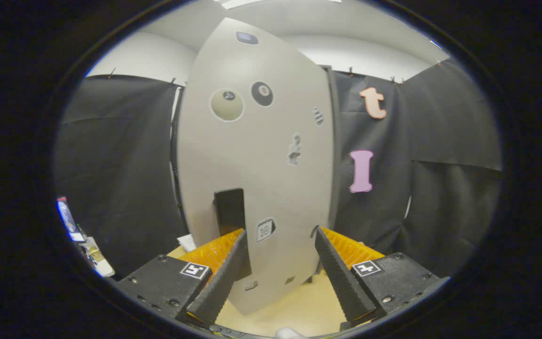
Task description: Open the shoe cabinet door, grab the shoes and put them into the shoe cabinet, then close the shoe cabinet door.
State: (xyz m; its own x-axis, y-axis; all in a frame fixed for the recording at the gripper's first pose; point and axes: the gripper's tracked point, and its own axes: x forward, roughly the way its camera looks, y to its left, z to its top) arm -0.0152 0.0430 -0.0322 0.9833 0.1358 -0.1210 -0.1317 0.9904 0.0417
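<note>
Standing just ahead of the spread fingers: the cabinet door.

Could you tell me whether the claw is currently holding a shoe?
No, the claw is open with nothing between its fingers, and just ahead of them is the grey cabinet door.

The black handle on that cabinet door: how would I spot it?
Find the tall pale grey cabinet door dotted with small stickers. Low on it, just beyond the open tool, is a black upright handle. It is the only dark rectangular piece there.
</note>
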